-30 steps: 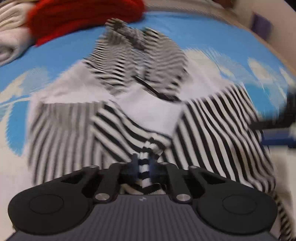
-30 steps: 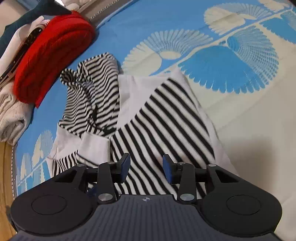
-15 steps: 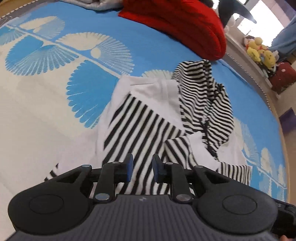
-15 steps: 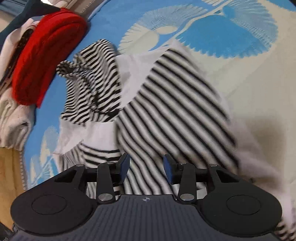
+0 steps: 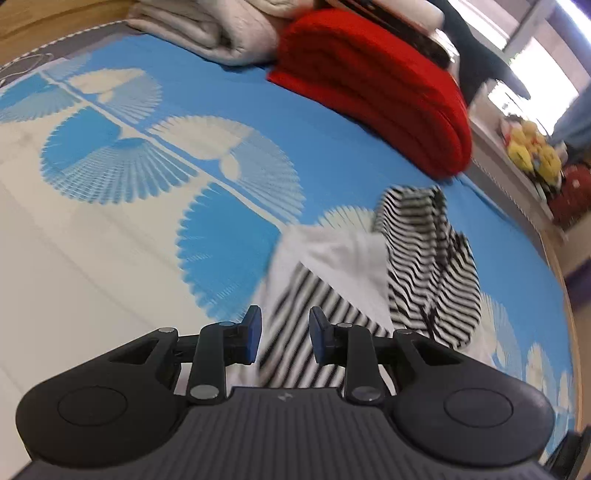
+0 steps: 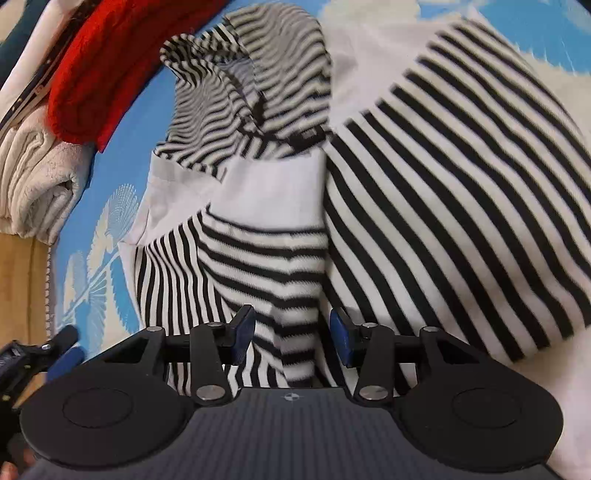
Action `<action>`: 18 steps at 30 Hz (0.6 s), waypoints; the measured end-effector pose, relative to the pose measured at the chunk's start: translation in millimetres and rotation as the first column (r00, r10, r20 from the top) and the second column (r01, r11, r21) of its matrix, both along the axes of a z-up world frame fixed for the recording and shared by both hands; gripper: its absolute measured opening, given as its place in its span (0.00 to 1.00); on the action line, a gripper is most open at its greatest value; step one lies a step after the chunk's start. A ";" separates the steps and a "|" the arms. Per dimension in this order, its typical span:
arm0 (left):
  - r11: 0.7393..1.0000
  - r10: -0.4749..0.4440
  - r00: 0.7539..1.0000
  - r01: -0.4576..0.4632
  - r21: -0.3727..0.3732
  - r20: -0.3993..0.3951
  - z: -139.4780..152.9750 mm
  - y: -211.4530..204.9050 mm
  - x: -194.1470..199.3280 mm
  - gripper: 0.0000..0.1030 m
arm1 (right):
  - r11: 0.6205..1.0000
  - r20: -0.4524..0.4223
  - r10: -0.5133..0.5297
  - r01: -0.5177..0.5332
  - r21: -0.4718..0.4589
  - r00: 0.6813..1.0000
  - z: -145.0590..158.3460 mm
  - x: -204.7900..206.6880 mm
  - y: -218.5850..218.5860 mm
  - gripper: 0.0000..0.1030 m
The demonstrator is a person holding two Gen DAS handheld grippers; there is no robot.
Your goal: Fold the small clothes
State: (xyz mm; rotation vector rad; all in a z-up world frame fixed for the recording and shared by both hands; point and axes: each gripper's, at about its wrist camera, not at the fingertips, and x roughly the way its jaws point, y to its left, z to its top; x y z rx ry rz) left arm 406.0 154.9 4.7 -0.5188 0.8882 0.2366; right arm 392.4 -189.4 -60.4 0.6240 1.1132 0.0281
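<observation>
A small black-and-white striped hooded top (image 6: 424, 192) lies on the blue and white patterned mat (image 5: 110, 229), hood at the far end, one sleeve (image 6: 266, 251) folded across the body. My right gripper (image 6: 291, 332) is open, low over the sleeve's cuff end, with striped cloth between the spread fingers. My left gripper (image 5: 285, 334) is open and empty over the garment's near edge (image 5: 295, 332), which shows blurred in the left wrist view. The left gripper also shows at the lower left of the right wrist view (image 6: 44, 354).
A folded red knit (image 5: 376, 88) and folded beige cloth (image 5: 221, 29) lie at the mat's far edge, also in the right wrist view (image 6: 96, 74). Soft toys (image 5: 532, 147) sit on a ledge at the right. Wooden floor (image 6: 18, 295) borders the mat.
My left gripper let go of the striped sleeve, opened and swung back to the garment's left side. My right gripper moved in close over the folded sleeve, still open.
</observation>
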 end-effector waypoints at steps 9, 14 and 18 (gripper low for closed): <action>0.997 0.052 0.998 -0.050 -0.055 0.019 11.6 34.8 -1.6 0.29 | 0.844 0.589 0.534 -0.422 -0.331 0.606 82.6 -49.0 93.9 0.04; 0.993 0.041 0.999 -0.042 -0.113 -0.014 3.6 42.4 -3.4 0.29 | 0.788 0.432 0.613 -0.550 -0.275 0.661 68.3 -47.4 104.6 0.31; 0.984 -0.006 0.999 -0.001 -0.177 -0.044 -8.7 34.5 -1.1 0.29 | 0.898 0.376 0.432 -0.428 -0.099 0.820 66.6 -23.7 60.8 0.32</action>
